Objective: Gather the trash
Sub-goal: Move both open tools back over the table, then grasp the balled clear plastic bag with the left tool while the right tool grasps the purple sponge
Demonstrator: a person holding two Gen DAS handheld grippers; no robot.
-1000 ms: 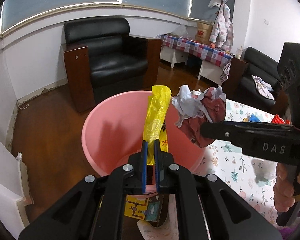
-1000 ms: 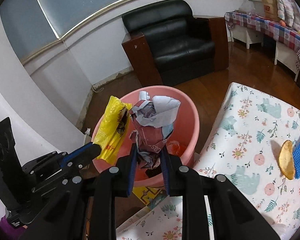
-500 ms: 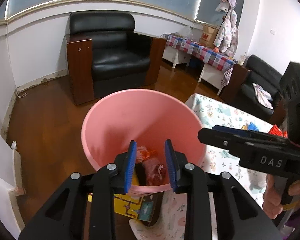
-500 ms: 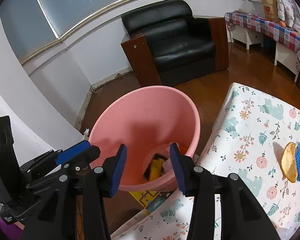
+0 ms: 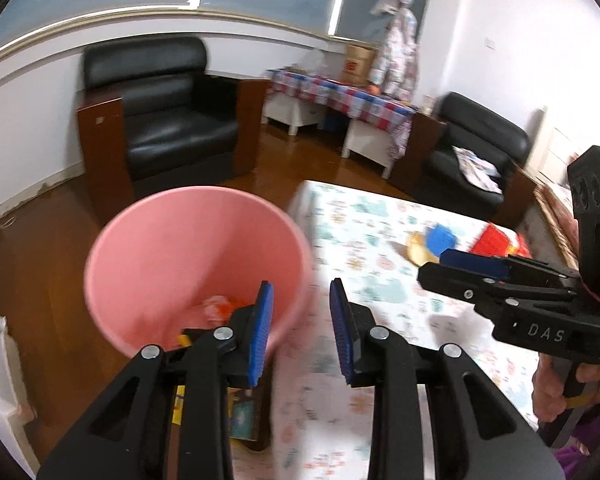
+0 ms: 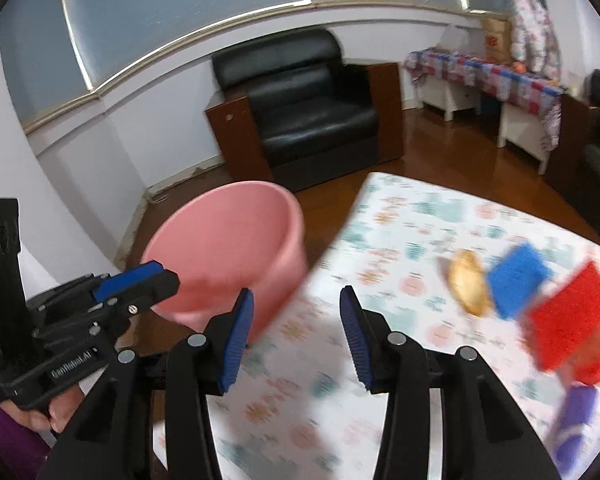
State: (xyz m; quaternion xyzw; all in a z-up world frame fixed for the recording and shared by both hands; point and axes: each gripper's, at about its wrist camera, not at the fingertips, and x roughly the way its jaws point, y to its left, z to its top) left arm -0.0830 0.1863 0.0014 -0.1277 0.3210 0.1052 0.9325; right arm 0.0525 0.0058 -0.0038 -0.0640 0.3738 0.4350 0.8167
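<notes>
A pink bin stands on the floor at the table's left edge, with crumpled trash at its bottom. It also shows in the right wrist view. My left gripper is open and empty, over the bin's right rim. My right gripper is open and empty, above the table's edge beside the bin. It shows side-on in the left wrist view. On the table lie a tan peel-like piece, a blue sponge and a red sponge.
The table has a floral cloth. A purple object lies at its right edge. A black armchair stands behind the bin on the wooden floor. A yellow printed box lies under the bin's near side.
Both grippers opened and dropped the yellow bag and the crumpled paper into the bin, then swung right toward the table. Their jaws stand wider now.
</notes>
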